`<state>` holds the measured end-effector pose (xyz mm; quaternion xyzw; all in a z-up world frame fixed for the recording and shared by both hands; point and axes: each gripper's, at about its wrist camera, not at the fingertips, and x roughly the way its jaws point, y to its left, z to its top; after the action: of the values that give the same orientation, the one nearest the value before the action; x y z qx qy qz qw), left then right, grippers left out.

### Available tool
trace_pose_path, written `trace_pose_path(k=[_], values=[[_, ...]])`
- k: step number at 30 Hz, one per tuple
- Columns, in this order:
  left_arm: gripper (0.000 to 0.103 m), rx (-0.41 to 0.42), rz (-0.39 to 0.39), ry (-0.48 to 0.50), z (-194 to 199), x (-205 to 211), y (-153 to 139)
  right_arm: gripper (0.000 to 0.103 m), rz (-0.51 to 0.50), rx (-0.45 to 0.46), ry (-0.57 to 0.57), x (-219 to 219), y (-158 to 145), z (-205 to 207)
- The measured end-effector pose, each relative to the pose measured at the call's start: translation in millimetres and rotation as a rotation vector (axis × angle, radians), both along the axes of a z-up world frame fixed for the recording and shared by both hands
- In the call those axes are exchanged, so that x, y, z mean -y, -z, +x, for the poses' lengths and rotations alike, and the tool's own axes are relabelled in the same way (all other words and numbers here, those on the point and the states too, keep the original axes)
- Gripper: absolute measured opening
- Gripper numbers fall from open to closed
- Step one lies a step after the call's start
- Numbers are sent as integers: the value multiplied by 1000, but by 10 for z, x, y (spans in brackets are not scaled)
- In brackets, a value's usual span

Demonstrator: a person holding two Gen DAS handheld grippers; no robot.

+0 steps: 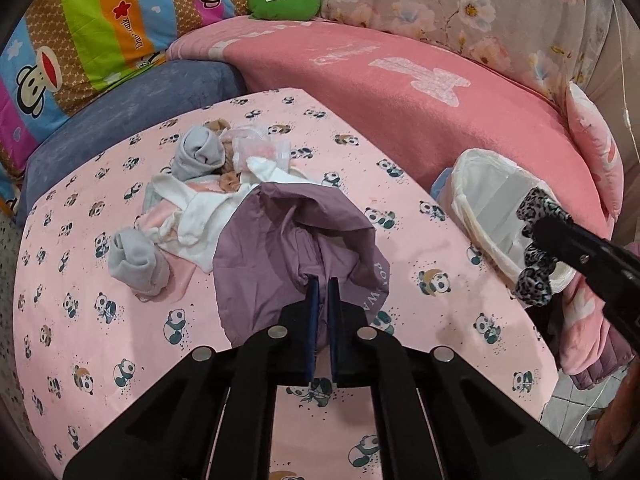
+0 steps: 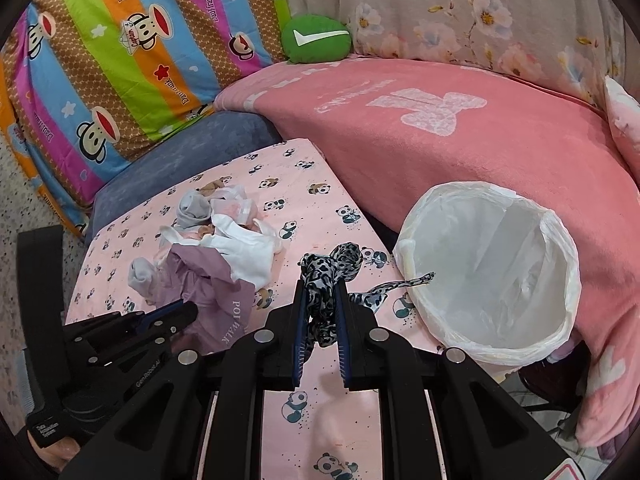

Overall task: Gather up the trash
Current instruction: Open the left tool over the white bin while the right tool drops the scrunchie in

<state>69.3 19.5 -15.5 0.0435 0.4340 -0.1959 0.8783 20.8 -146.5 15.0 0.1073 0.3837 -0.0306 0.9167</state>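
Right tongs point level toward the bin, clamped on a leopard-print strip held just left of its rim. Left tongs, further left of the bin, pinch the purple cloth on the panda-print surface, beside socks.

Your bin wears a thin, glossy plastic liner; the leopard-print scrap looks like silky cloth. The purple garment is matt woven fabric, the pink blanket fuzzy fleece.
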Motion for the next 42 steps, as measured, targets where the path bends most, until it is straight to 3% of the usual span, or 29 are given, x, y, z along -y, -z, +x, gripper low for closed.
trace_pose_path(k=[8,20,30,38,39,41,42], values=[[4,52,-91,77,28,269,-453,14,4,28,44,242,-87,-8],[4,123,-175,233,158,1012,-1025,14,-3,60,177,903,-192,-6],[4,117,-181,349,172,1680,-1035,14,-8,27,263,1410,-100,-1],[6,89,-181,397,163,1926,-973,19,-3,6,298,1604,-19,1],[11,86,-178,395,171,1933,-962,20,-5,7,302,1613,-21,3],[38,88,-169,376,184,1936,-954,24,-7,11,312,1626,-24,4],[60,101,-167,358,182,1919,-959,29,-6,15,317,1637,-28,2]])
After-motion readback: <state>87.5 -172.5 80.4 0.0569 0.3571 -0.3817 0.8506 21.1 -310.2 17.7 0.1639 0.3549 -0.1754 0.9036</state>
